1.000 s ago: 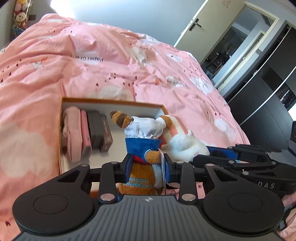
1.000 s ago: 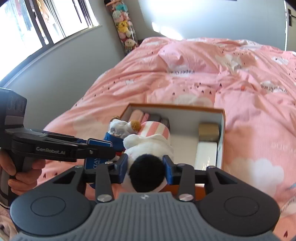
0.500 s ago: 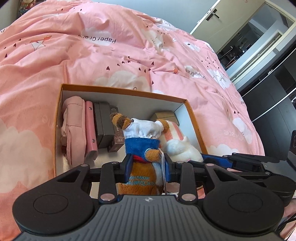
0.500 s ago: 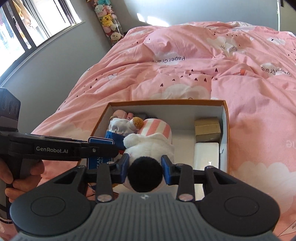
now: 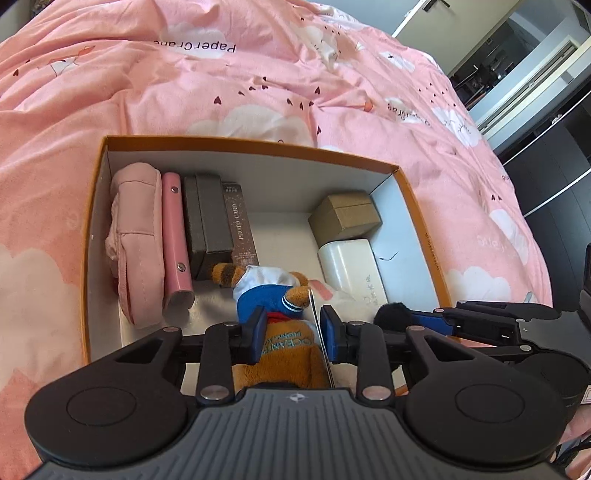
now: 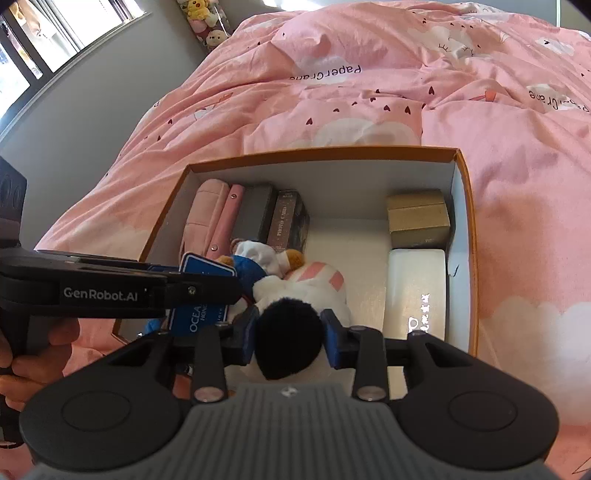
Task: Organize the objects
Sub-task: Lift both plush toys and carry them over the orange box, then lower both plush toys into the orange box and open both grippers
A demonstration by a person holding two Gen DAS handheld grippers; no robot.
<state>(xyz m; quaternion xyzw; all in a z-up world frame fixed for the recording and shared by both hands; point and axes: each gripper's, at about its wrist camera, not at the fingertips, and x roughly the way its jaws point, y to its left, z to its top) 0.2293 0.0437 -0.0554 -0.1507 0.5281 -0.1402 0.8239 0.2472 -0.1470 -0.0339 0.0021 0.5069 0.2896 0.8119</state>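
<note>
- Our left gripper (image 5: 291, 334) clamps the brown plush (image 5: 284, 343), its jaws having just tightened; our right gripper (image 6: 289, 338) clamps the white plush (image 6: 306, 291).
- Both toys point head-first into the box (image 5: 258, 146), over its bare near-middle floor.

A home bedroom: pink duvet (image 5: 258, 74) on bed, plush toys (image 6: 203, 22) by window.
</note>
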